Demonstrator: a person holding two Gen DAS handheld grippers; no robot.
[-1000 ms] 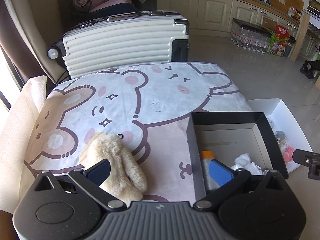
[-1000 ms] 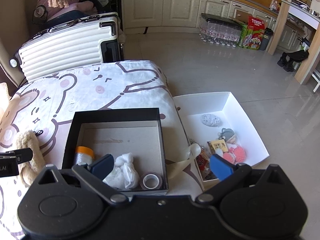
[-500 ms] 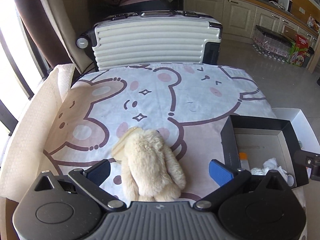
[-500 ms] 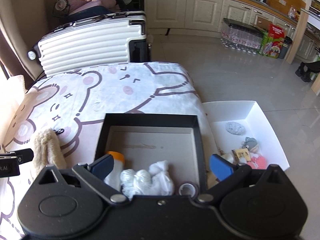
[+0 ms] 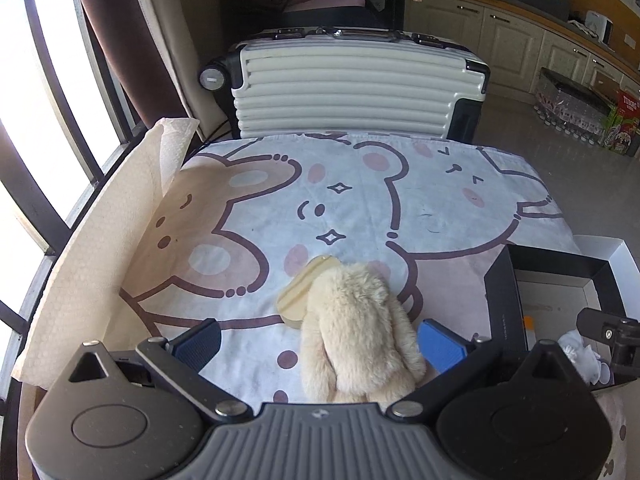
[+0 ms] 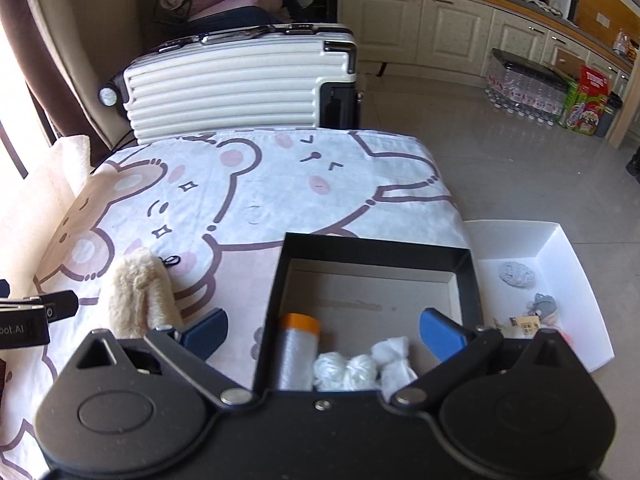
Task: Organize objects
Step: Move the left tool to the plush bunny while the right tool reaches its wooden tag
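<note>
I've swung the left gripper (image 5: 318,346) left off the black box (image 5: 500,304); now its spread jaws straddle the plush toy (image 5: 356,332) on the blanket, near edge. Grab next, prob. R gripper (image 6: 323,330) apart, idle over box.

- We see a bear-print cloth (image 5: 360,200) covering the table
- Behind it a ribbed cream suitcase (image 5: 348,88) lies on its side
- To the left, bright daylight pours through a barred window (image 5: 36,128), a dark curtain (image 5: 120,40) beside it
- Cream cabinets (image 6: 420,28) under a wooden counter run along the far wall (a small white appliance on top)
- Glossy grey floor tiles (image 6: 520,168) carry packs of bottled water (image 6: 516,92) and a red-green carton (image 6: 584,100)
</note>
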